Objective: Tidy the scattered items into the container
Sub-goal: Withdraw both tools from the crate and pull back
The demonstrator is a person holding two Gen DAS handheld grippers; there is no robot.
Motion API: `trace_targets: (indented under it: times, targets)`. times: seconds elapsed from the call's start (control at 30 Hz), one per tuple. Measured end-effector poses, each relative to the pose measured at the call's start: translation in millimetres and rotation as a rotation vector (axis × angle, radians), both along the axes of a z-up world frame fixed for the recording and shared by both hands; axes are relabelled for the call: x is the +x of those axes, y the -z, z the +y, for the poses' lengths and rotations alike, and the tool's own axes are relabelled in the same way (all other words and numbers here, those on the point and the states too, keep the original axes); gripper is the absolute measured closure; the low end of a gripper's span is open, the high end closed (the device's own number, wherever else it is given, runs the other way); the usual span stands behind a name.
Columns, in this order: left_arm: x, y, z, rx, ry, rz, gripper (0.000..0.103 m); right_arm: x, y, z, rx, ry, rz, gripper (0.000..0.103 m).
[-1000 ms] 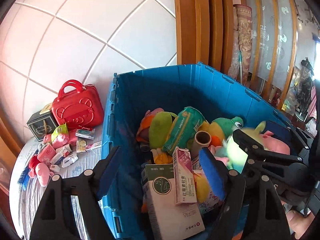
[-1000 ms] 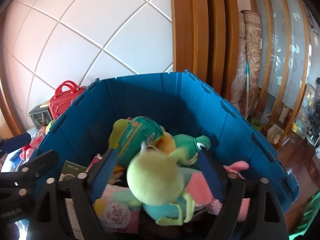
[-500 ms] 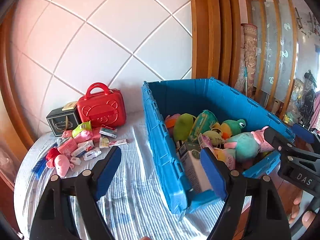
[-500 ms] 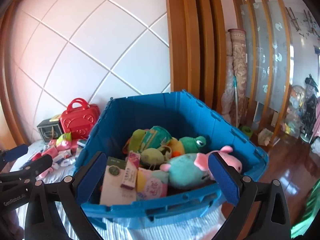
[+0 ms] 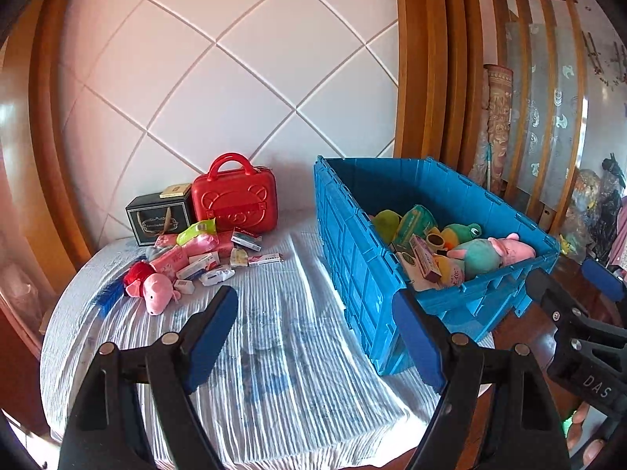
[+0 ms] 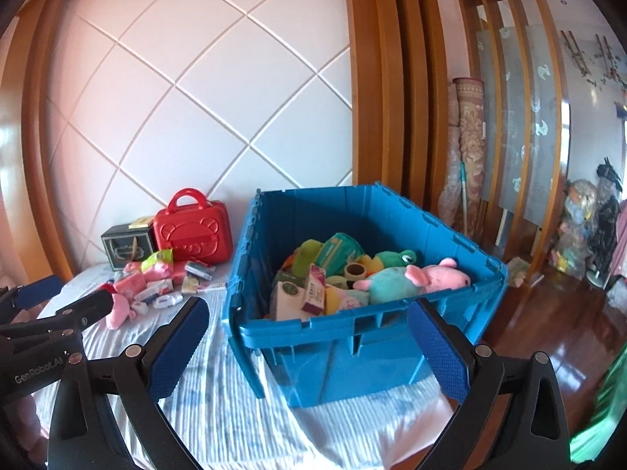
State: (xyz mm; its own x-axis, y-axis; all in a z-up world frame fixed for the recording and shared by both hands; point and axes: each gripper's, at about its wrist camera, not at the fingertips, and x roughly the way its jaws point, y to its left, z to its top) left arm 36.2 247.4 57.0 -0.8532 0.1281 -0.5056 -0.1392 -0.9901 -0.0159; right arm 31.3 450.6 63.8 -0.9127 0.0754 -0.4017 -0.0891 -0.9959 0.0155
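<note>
Beyond my empty right gripper [image 6: 309,337], jaws just spread wide, sits the blue container [image 6: 352,325]; scattered items [image 5: 196,262] lie far-left of my open left gripper [image 5: 313,329].

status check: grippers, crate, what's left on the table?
Left gripper open, empty; right gripper open, empty, jaws just widened. Blue crate holds plush toys and boxes. Pile of small items beside red case not yet binned. Path clear.

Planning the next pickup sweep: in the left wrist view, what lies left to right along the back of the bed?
Black box → red case → blue crate, already holding toys and cartons.
</note>
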Motion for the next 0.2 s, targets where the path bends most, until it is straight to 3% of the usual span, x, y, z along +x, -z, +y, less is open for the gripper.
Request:
trace_targets:
  times: [0.2]
  targets:
    - [11.1,-4.5,-9.5,0.004,-0.038,0.021,0.022,4.9,-3.2,-6.7,-0.005,0.001,0.005,0.0]
